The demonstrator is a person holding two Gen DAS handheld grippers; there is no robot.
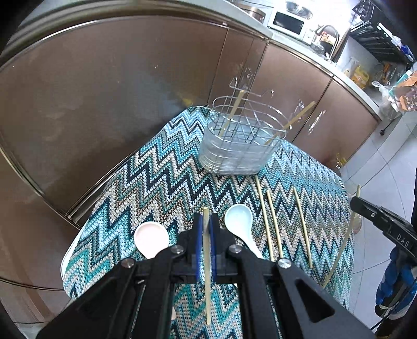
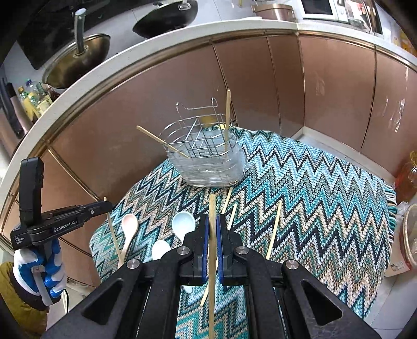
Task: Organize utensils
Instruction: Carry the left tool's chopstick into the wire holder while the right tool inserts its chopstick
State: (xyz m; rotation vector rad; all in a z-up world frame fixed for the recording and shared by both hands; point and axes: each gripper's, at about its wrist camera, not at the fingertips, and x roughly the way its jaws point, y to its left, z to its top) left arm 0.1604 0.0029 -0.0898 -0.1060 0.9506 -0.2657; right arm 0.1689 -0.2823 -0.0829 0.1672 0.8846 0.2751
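Observation:
A wire utensil basket [image 1: 241, 140] [image 2: 206, 159] stands at the far side of a zigzag cloth, with two chopsticks leaning in it. My left gripper [image 1: 206, 226] is shut on a chopstick [image 1: 207, 273] above the cloth's near edge. My right gripper [image 2: 212, 229] is shut on another chopstick [image 2: 212, 260]. A pink spoon [image 1: 151, 238] [image 2: 129, 229] and a pale blue spoon [image 1: 239, 223] [image 2: 182, 221] lie on the cloth near the grippers; a white spoon [image 2: 160, 249] lies there too. Several loose chopsticks [image 1: 273, 224] [image 2: 273, 229] lie on the cloth.
The zigzag cloth [image 1: 156, 182] [image 2: 325, 208] covers a small table that stands against brown cabinet doors [image 1: 104, 91] [image 2: 260, 91]. A counter above holds woks [image 2: 78, 60] and a microwave [image 1: 288, 22]. The tiled floor [image 1: 385, 167] lies to the right.

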